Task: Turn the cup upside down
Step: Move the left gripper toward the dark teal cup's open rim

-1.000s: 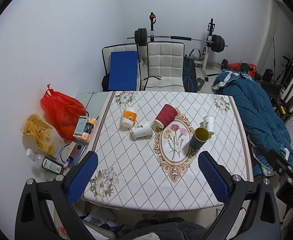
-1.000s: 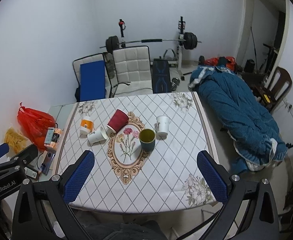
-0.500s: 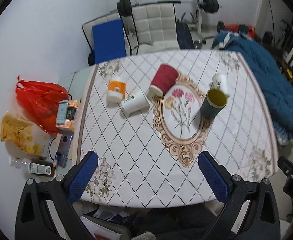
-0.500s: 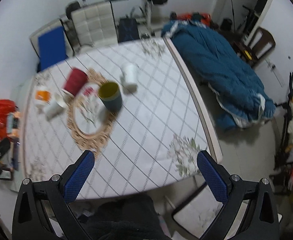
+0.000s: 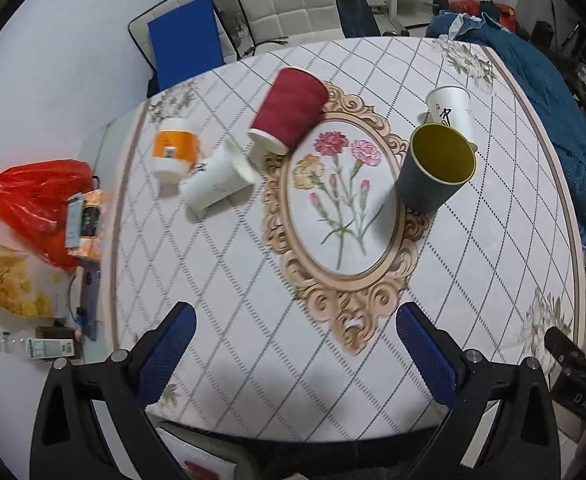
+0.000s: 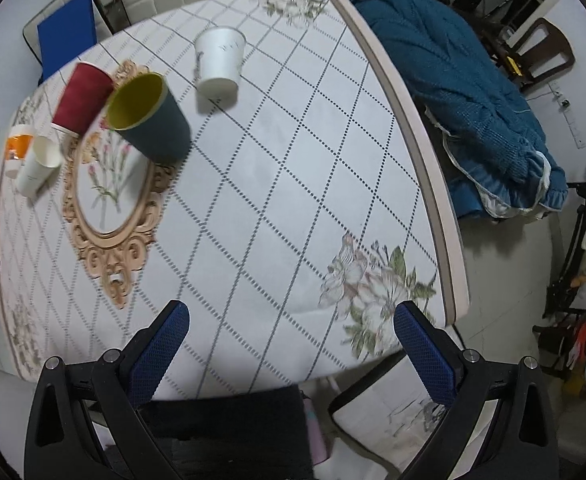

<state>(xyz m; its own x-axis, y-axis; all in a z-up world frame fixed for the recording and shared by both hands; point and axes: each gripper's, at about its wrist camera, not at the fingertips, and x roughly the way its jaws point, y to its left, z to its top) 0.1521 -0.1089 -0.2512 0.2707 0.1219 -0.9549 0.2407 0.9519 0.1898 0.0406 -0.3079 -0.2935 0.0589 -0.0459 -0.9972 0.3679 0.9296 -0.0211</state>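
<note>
Several paper cups stand or lie on the patterned table (image 5: 493, 240). A dark cup with a yellow inside (image 5: 433, 168) (image 6: 149, 116) stands upright, mouth up. A white cup (image 5: 451, 110) (image 6: 219, 64) stands upside down behind it. A red cup (image 5: 289, 108) (image 6: 83, 98) and a white cup (image 5: 217, 178) (image 6: 37, 166) lie on their sides. An orange-and-white cup (image 5: 173, 154) (image 6: 15, 148) is at the left. My left gripper (image 5: 293, 344) and right gripper (image 6: 291, 340) are open and empty above the table's near edge.
A red bag (image 5: 33, 200), snacks and bottles lie on the floor left of the table. Chairs (image 5: 289, 0) and a barbell rack stand behind it. A blue quilt (image 6: 453, 80) lies to the right, beside the table's right edge (image 6: 425, 160).
Both grippers have tilted down and moved closer over the table; the cups appear larger. The right gripper has shifted toward the table's right side. No cup has moved.
</note>
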